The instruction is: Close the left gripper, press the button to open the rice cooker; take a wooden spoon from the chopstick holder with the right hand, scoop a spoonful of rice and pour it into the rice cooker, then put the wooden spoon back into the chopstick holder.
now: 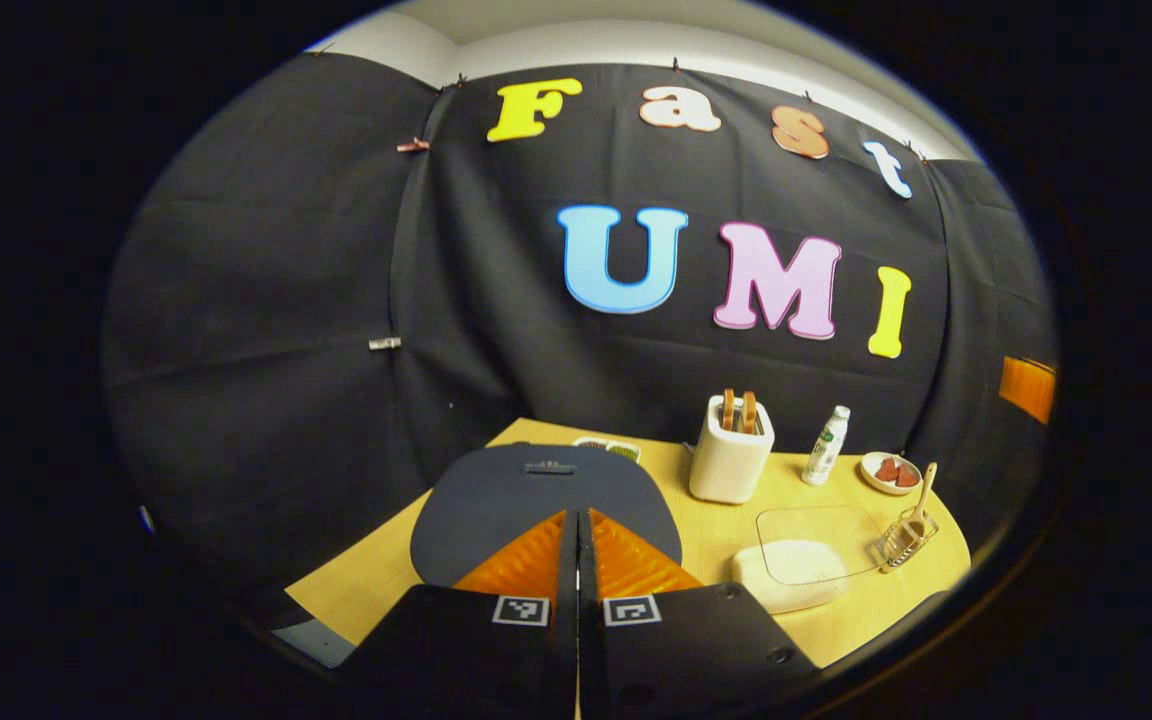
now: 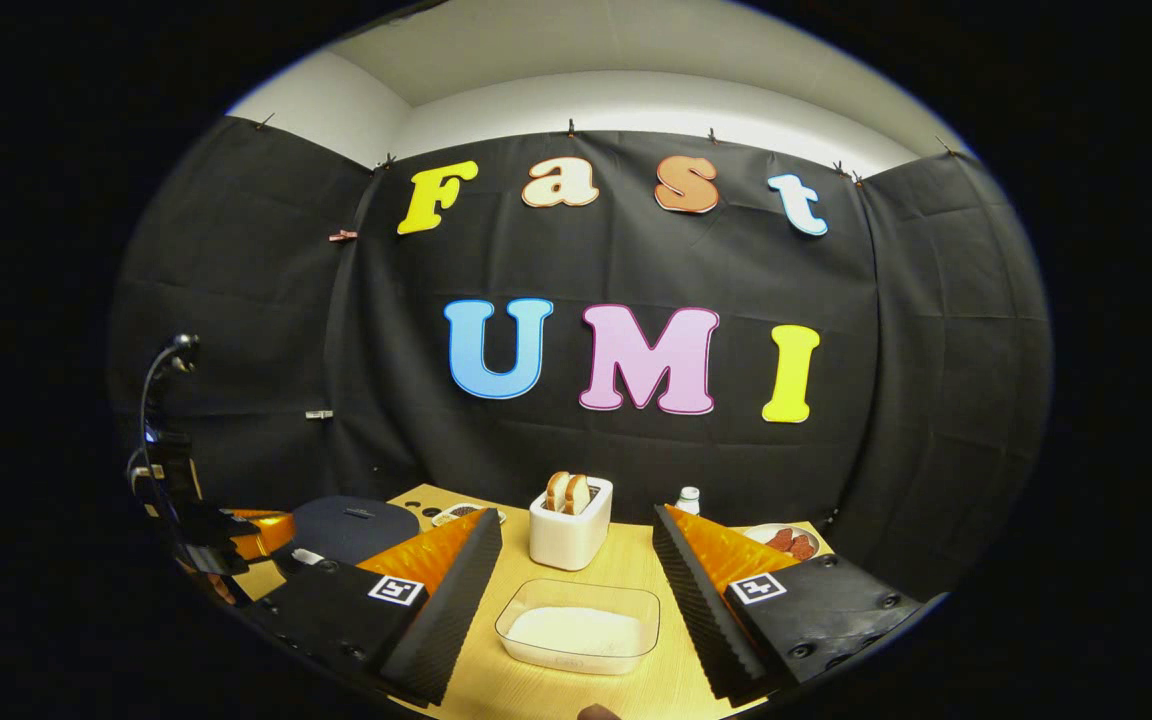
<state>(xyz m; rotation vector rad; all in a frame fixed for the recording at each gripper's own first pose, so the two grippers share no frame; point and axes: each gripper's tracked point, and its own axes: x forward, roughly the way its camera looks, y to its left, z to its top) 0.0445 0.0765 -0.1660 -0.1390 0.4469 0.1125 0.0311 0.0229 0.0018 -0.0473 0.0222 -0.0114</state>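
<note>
1. Left gripper [image 1: 576,545]: we log its fingers pressed together, nothing between them, hanging just above the lid of the rice cooker [image 1: 546,505]. First step done; lid down, so we judge the button not yet pressed. The button itself we cannot pick out.

2. Right gripper [image 2: 576,560]: fingers spread wide, empty, over the clear tray of rice [image 2: 578,625].

3. Wooden spoon [image 1: 924,495]: stands in the wire chopstick holder [image 1: 904,540] at 3 o'clock of the table [image 1: 366,580], well apart from the rice cooker. Fetching, scooping, pouring and return all remain.

4. Bystanders: toaster [image 1: 729,462] with two slices at 12 o'clock, bottle [image 1: 826,445], small dish [image 1: 888,472].

5. Obscured: cooker front hidden behind the left fingers; spoon bowl masked by the holder; dish contents too small to name.
</note>
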